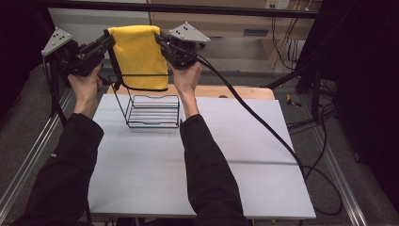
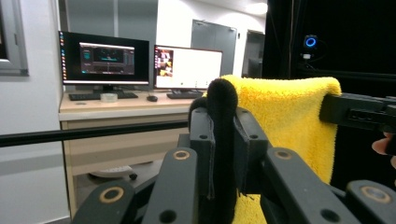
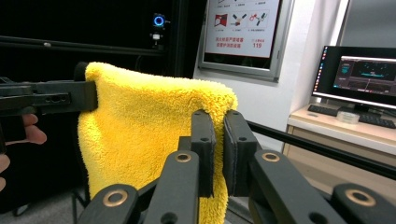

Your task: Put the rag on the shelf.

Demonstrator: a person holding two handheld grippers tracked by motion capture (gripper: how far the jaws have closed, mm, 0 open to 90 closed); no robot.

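Note:
A yellow towel (image 1: 139,56) with a black hem hangs stretched between my two grippers, high above the table. My left gripper (image 1: 109,40) is shut on its upper left corner, and my right gripper (image 1: 159,38) is shut on its upper right corner. Below the towel a black wire rack (image 1: 153,110) stands on the white table (image 1: 141,165); the towel's lower edge overlaps the rack's top bar. In the left gripper view my left gripper (image 2: 222,114) pinches the towel's (image 2: 289,116) dark hem. In the right gripper view my right gripper (image 3: 217,121) clamps the towel's (image 3: 140,121) near edge.
A wooden board (image 1: 244,92) lies along the table's far edge. A thick black cable (image 1: 263,127) trails from the right gripper across the table's right side. Monitors (image 2: 107,58) stand on a desk beyond. Metal rails flank the table.

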